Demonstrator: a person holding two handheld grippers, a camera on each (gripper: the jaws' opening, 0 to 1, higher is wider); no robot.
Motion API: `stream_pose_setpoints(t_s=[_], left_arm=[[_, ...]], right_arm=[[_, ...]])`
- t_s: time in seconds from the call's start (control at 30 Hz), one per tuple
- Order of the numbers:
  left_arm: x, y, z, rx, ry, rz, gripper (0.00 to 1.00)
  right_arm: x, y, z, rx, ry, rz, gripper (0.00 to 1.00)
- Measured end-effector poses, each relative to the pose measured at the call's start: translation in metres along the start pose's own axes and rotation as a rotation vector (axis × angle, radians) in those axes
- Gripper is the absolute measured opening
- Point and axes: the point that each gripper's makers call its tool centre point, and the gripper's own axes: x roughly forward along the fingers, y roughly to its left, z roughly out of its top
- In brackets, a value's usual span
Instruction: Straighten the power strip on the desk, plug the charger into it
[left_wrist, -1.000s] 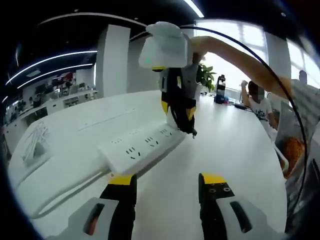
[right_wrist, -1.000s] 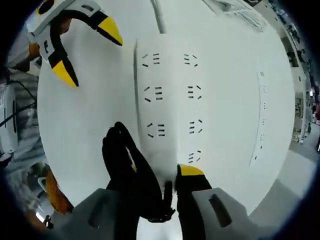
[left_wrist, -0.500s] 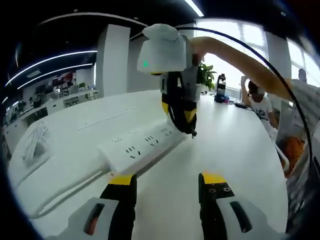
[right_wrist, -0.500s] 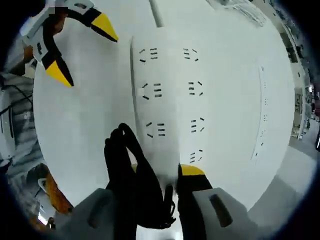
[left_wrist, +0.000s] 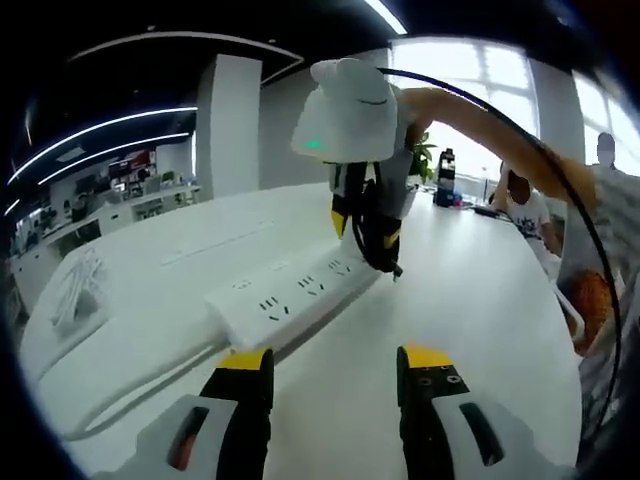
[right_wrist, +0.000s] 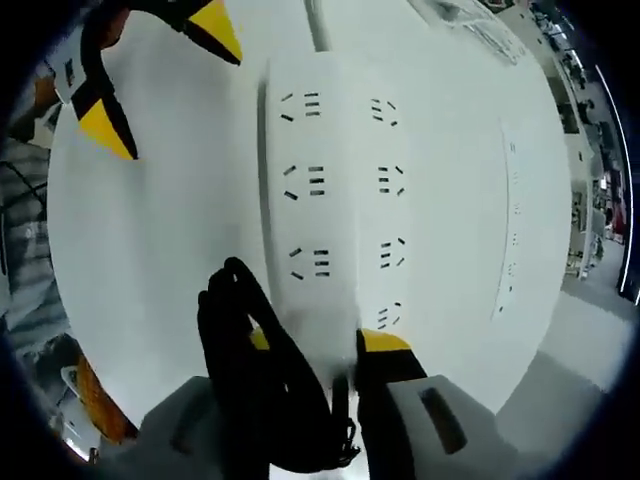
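I am in the straightening step. My right tool (right_wrist: 312, 340) has its jaws closed on the near end of the white power strip (right_wrist: 335, 180), which lies flat on the white desk (right_wrist: 170, 230). In the right gripper view the strip runs straight up from the jaws, two rows of sockets showing, its white cord (right_wrist: 317, 25) leaving at the far end. A loop of black cable (right_wrist: 235, 330) hangs beside the right tool's left jaw; I cannot tell what it belongs to.

My left tool (left_wrist: 335, 365) hovers above the desk, jaws open and holding nothing, pointed at the strip's cord end.

I see no charger that I can name, so plugging in has not begun. I judge the next move is to finish squaring the strip, let go, then find the charger.

Compared with a second ago, in the left gripper view the strip's far end and the right tool on it sit further right and the strip lies at a changed angle. The left tool has stayed open.
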Motion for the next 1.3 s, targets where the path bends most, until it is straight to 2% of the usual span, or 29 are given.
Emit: stream_pose_setpoints(t_s=[0.03, 0.07, 0.2, 0.23, 0.27, 0.3, 0.37, 0.5, 0.63, 0.7, 0.83, 1.03, 1.3], left_arm=[[0.0, 0.001, -0.001, -0.005, 0.002, 0.002, 0.5], [0.0, 0.002, -0.002, -0.008, 0.003, 0.008, 0.5], [-0.001, 0.007, -0.001, -0.019, -0.008, 0.023, 0.5], [-0.001, 0.007, -0.001, -0.024, -0.011, 0.023, 0.5], [-0.001, 0.008, -0.001, -0.027, -0.011, 0.023, 0.5], [-0.001, 0.008, -0.002, -0.028, -0.01, 0.024, 0.5], [-0.001, 0.012, -0.002, -0.036, -0.013, 0.035, 0.5], [-0.002, 0.019, -0.001, -0.055, -0.021, 0.051, 0.5], [-0.002, 0.025, -0.001, -0.056, -0.023, 0.074, 0.5], [-0.002, 0.027, -0.001, -0.06, -0.024, 0.081, 0.5], [-0.001, 0.029, -0.003, -0.058, -0.017, 0.09, 0.5], [0.001, 0.029, -0.007, -0.05, -0.005, 0.094, 0.5], [0.002, 0.03, -0.006, -0.045, -0.014, 0.101, 0.51]], right_arm=[[0.0, 0.0, 0.004, -0.008, -0.06, -0.013, 0.27], [-0.001, 0.001, 0.004, -0.031, -0.078, -0.02, 0.27], [-0.006, 0.002, 0.018, -0.144, -0.238, -0.066, 0.3], [-0.009, 0.0, 0.023, -0.155, -0.284, -0.087, 0.33], [-0.013, -0.001, 0.026, -0.131, -0.324, -0.095, 0.39], [-0.016, -0.003, 0.027, -0.12, -0.341, -0.099, 0.44], [-0.02, -0.006, 0.027, -0.114, -0.36, -0.111, 0.53], [-0.026, -0.013, 0.029, -0.134, -0.397, -0.15, 0.61], [-0.034, -0.027, 0.035, -0.153, -0.459, -0.244, 0.68], [-0.036, -0.03, 0.034, -0.16, -0.469, -0.278, 0.73], [-0.04, -0.026, 0.034, -0.183, -0.499, -0.298, 0.71], [-0.047, -0.024, 0.029, -0.204, -0.524, -0.345, 0.72], [-0.064, -0.018, 0.021, -0.191, -0.598, -0.42, 0.73]])
